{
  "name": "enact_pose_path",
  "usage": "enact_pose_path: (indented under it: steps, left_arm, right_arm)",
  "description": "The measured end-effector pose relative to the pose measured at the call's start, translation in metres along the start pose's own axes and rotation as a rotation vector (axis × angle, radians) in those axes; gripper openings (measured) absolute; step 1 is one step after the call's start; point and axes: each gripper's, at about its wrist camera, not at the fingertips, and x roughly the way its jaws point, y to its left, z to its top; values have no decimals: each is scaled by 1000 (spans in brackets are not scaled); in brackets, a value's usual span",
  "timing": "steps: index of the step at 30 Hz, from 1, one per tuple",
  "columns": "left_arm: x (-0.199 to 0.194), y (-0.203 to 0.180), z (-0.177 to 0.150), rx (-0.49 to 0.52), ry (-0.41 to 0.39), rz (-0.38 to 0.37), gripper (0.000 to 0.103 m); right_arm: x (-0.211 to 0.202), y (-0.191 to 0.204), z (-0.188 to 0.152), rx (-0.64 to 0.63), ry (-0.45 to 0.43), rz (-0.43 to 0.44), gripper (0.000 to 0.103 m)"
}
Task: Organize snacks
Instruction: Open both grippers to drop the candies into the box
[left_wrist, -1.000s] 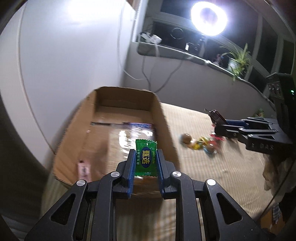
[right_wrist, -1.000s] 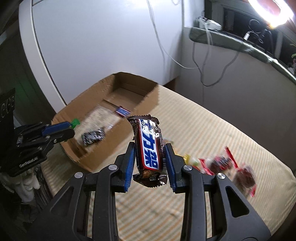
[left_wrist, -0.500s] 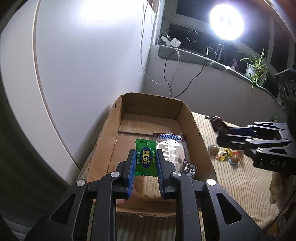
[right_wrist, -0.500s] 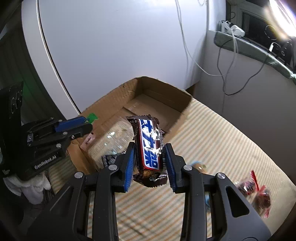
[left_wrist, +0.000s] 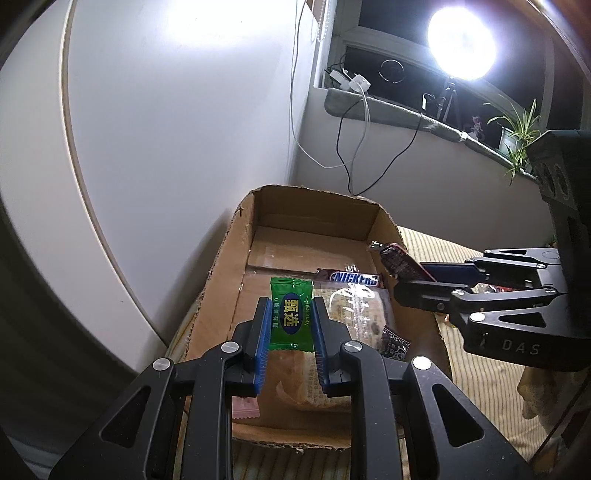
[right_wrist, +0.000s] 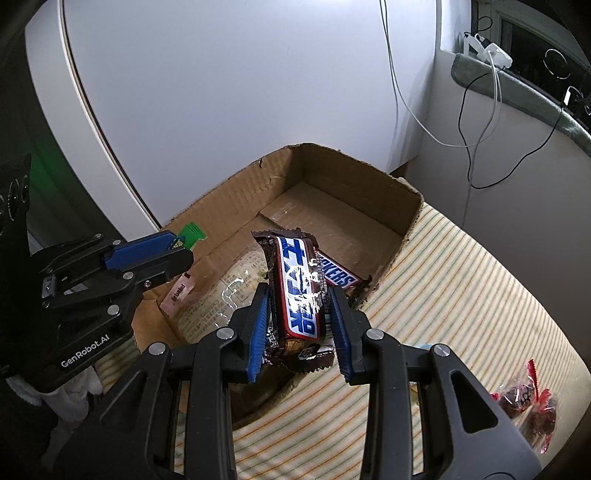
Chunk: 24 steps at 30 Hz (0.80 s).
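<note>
A "SNICKERS" bar (left_wrist: 355, 278) lies flat in the cardboard box (left_wrist: 221, 266). The left hand-held gripper (left_wrist: 290, 325) pinches a glossy green candy (left_wrist: 291, 314) above the box. The right hand-held gripper (right_wrist: 300, 325) clamps a shiny brown chocolate bar (right_wrist: 299, 295) at the box's edge, over the striped cloth (right_wrist: 461, 288).

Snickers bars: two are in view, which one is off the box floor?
The upright bar clamped in the right tongs; the other Snickers bar lies flat inside the cardboard box.
</note>
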Motion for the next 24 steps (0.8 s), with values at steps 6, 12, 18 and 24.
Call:
enact_pose_path:
  steps: [6, 12, 18, 24]
  left_arm:
    - [1, -1, 1, 1, 3, 4, 20]
    - [0, -1, 1, -1, 2, 14, 22]
    - [-1, 1, 0, -8, 2, 17, 22]
    - [-5, 2, 0, -8, -3, 23, 32]
  right_arm:
    - [3, 1, 1, -6, 4, 8, 33]
    - [5, 6, 3, -27, 2, 11, 33]
    - [2, 8, 4, -31, -13, 2, 39]
    - [-7, 9, 5, -27, -39, -14, 55]
